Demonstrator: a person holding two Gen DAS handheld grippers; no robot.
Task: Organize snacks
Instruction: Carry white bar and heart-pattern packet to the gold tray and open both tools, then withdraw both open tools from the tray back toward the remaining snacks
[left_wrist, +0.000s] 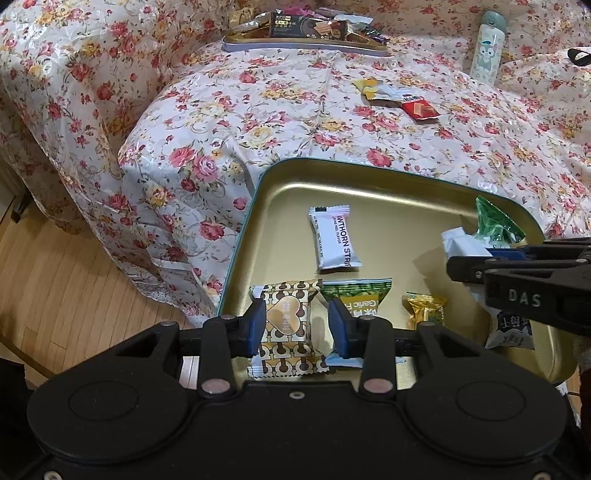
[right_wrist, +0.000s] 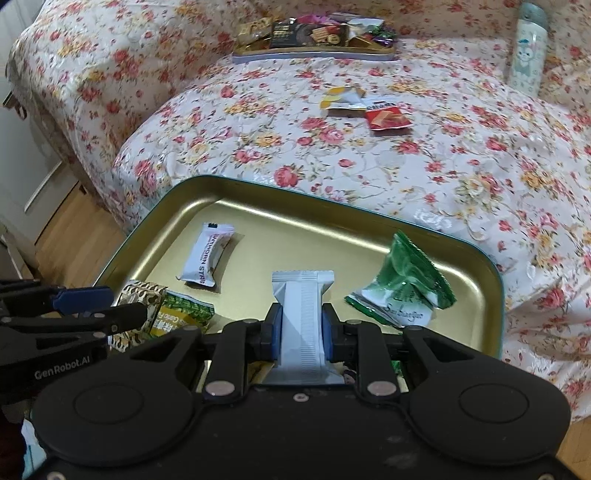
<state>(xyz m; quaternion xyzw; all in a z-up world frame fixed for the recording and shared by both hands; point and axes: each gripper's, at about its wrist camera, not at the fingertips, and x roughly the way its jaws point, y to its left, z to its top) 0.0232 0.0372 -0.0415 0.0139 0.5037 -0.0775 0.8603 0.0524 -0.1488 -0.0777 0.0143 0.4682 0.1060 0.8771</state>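
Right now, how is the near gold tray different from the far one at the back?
The near gold tray holds a few snacks spread apart, with bare gold floor between them; the far tray is heaped with packets. The near tray sits right under both grippers; the far tray sits away at the back. Both are shallow, gold inside, and rest on the flowered cloth.

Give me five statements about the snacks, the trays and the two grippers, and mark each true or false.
1. The right gripper is shut on a white packet. True.
2. The hawthorn strip packet lies on the tablecloth. False: it lies in the gold tray.
3. A red packet lies on the floral tablecloth, outside the trays. True.
4. The far tray is empty. False: it holds several snacks.
5. The left gripper is clamped shut with nothing between its jaws. False: a gold patterned packet sits between them.
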